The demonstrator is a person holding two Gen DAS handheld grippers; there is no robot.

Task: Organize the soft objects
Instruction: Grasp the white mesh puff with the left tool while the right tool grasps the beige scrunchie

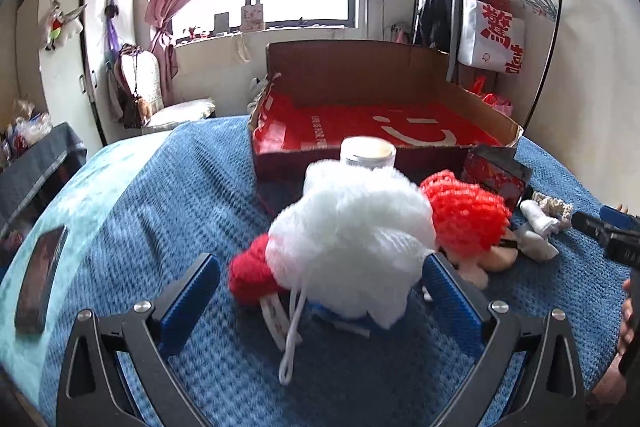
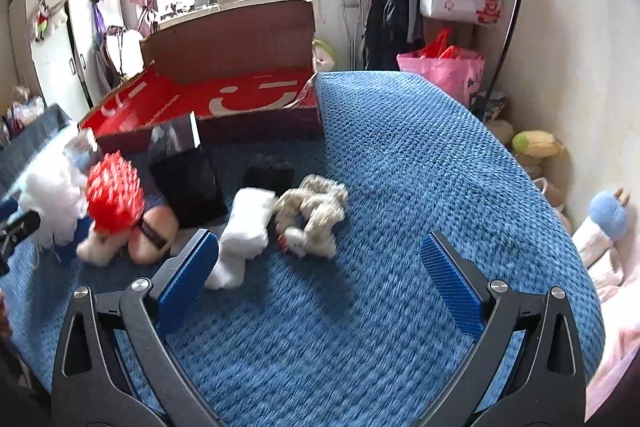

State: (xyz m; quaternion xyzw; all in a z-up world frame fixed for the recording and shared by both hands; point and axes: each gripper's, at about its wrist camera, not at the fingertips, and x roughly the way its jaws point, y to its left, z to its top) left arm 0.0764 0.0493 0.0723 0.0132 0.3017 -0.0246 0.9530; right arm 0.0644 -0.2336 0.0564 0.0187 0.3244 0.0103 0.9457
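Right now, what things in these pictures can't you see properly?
- Jar, left wrist view: its lower part is hidden behind the white bath pouf.
- Blue item, left wrist view: mostly under the pouf, unidentifiable.
- Black packet, right wrist view: motion blur hides its print.
- Cardboard box: its front wall hides the near floor.

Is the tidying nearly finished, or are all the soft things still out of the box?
Nothing looks done yet: the box shows no soft things inside. Nothing is in hand. The left gripper is open around the white pouf; the right gripper is open over bare blanket. Left on the blanket: pouf, red pouf, white sock, beige scrunchie.
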